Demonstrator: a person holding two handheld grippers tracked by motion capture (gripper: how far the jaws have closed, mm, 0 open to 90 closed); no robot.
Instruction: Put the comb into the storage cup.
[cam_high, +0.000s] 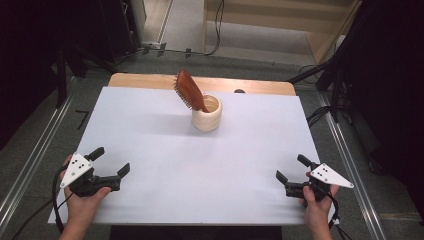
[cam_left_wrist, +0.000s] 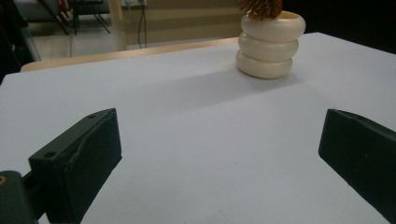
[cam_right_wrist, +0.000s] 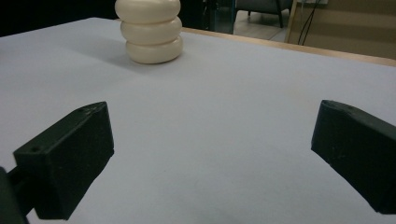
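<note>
Well, both claws, L (cam_high: 111, 161) & R (cam_high: 292, 169), released; brush (cam_high: 190, 90) in cup (cam_high: 207, 114), path unobstructed.

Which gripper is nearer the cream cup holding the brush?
Neither clearly, perhaps the right. The left gripper sits at the near-left edge, the right gripper at the near-right, both far from the cup.

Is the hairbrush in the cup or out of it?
In. The hairbrush stands handle-down in the cream cup, leaning left, its bristled head above the rim.
</note>
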